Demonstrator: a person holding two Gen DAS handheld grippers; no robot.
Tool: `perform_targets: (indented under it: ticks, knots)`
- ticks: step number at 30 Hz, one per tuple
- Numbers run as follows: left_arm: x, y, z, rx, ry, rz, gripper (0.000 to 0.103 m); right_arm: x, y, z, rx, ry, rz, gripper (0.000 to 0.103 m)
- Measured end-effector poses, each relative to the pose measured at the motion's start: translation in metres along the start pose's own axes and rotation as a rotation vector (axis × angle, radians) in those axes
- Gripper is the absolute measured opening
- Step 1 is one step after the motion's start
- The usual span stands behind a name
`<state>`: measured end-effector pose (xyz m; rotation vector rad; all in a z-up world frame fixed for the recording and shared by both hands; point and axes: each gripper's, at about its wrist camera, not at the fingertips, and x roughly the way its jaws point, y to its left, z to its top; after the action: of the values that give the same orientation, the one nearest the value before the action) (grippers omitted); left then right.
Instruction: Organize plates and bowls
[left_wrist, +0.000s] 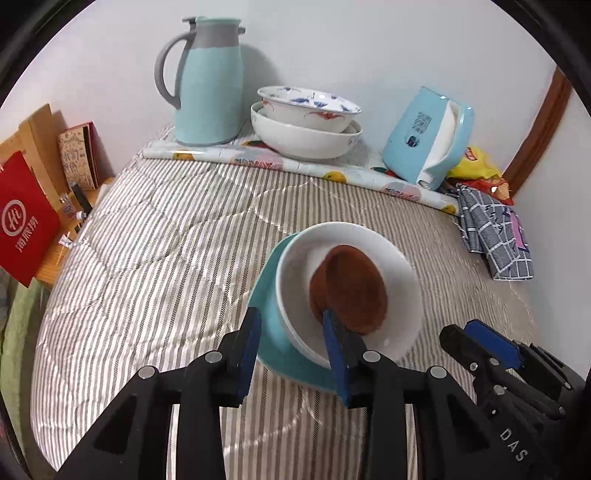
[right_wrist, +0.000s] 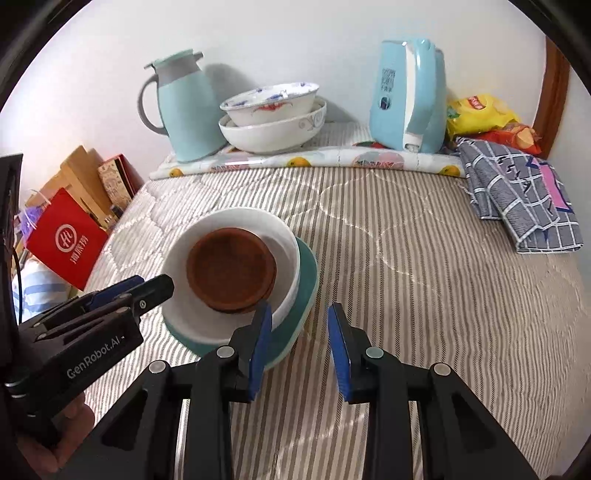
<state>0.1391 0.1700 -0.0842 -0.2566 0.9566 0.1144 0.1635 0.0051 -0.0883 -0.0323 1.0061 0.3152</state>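
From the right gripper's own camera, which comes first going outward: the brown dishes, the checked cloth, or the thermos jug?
1. Brown dishes, just left of the right gripper, in the white bowl.
2. Checked cloth, far right.
3. Thermos jug, back left by the wall.

Brown dishes (right_wrist: 231, 271) inside white bowl (right_wrist: 284, 236)
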Motion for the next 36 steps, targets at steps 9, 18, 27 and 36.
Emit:
perform_targets:
  ticks: [9,18,27,36]
  knots:
    - [-0.053,-0.023,-0.022,0.028,-0.101,-0.006,0.049,-0.053,-0.011,-0.018,-0.009,-0.076,-0.043,0.047]
    - [-0.090,-0.051,-0.049,0.055,-0.154,-0.015,0.068,-0.103,-0.043,-0.045,0.048,-0.142,-0.092,0.058]
    - [-0.118,-0.069,-0.079,0.064,-0.199,-0.005,0.081,-0.144,-0.057,-0.077,0.050,-0.205,-0.161,0.090]
    - [-0.137,-0.082,-0.094,0.100,-0.226,-0.005,0.083,-0.166,-0.068,-0.097,0.069,-0.214,-0.198,0.095]
